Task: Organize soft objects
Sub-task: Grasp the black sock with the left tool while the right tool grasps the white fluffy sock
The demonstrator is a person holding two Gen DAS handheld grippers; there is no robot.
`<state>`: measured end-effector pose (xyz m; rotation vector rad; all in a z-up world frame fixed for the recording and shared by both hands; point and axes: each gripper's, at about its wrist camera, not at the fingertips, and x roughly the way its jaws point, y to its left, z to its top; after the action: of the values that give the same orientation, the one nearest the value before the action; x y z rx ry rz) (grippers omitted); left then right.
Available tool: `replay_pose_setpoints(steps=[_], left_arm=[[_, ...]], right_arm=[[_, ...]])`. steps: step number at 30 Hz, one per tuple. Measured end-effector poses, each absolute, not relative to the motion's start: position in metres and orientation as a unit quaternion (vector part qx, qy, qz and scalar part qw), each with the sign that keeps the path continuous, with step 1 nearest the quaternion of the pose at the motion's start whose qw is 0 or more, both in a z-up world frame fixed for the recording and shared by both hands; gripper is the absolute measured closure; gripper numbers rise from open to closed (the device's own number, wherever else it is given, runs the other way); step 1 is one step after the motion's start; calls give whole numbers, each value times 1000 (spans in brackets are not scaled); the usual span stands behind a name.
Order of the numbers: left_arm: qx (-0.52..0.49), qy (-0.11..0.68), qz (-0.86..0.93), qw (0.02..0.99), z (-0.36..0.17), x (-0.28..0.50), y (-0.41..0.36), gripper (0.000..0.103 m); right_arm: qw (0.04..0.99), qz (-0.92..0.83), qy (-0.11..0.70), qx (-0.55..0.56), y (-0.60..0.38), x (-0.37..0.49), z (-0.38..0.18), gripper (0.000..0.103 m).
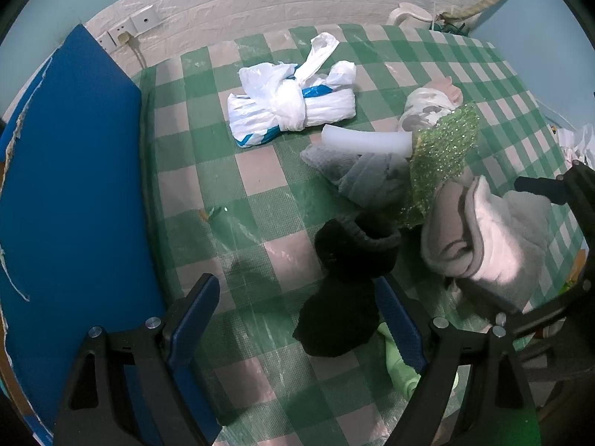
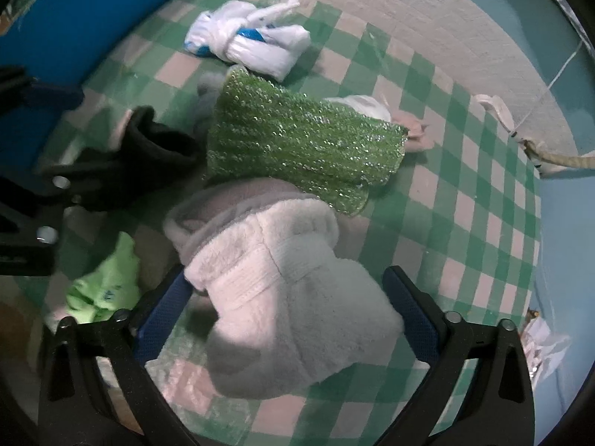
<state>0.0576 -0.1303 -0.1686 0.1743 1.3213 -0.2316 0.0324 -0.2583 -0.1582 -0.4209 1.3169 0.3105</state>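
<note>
A pile of soft things lies on the green checked cloth point(image 1: 208, 171). My left gripper point(image 1: 297, 297) is open, its jaws either side of a black fuzzy garment point(image 1: 346, 290), which also shows in the right wrist view point(image 2: 148, 148). My right gripper point(image 2: 286, 297) is open around a white fleece garment point(image 2: 290, 297), seen in the left wrist view point(image 1: 494, 245) too. A green sequined cloth point(image 2: 297, 141) drapes over the pile point(image 1: 442, 156). A tied white plastic bag point(image 1: 293, 104) lies apart at the back.
A blue board point(image 1: 70, 193) stands along the left edge. A white foam tube point(image 1: 368, 139) and a grey cloth point(image 1: 368, 174) rest in the pile. A light green item point(image 2: 104, 286) lies at the front. A brick-pattern wall point(image 1: 260, 0) closes the back.
</note>
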Motion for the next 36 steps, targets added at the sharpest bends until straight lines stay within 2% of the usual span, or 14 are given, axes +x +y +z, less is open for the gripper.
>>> replay_pose_setpoints(steps=[9, 14, 19, 25, 31, 33, 36], left_arm=[[84, 612, -113, 779, -169, 54, -133, 16], [88, 612, -117, 777, -172, 52, -139, 16], [93, 614, -122, 774, -176, 53, -144, 16], [101, 617, -123, 770, -185, 55, -151, 18], [108, 610, -121, 776, -188, 57, -152, 46], [102, 608, -129, 777, -188, 58, -150, 60], [95, 609, -132, 776, -187, 60, -149, 62]], right_arm=[[758, 146, 616, -156, -263, 34, -153, 25], [757, 145, 624, -128, -269, 38, -144, 44], [755, 147, 629, -110, -275, 38, -136, 51], [763, 138, 624, -95, -281, 33, -129, 54], [770, 135, 618, -79, -287, 31, -120, 54], [772, 133, 616, -77, -293, 32, -119, 54], [776, 131, 613, -73, -296, 35, -116, 54]])
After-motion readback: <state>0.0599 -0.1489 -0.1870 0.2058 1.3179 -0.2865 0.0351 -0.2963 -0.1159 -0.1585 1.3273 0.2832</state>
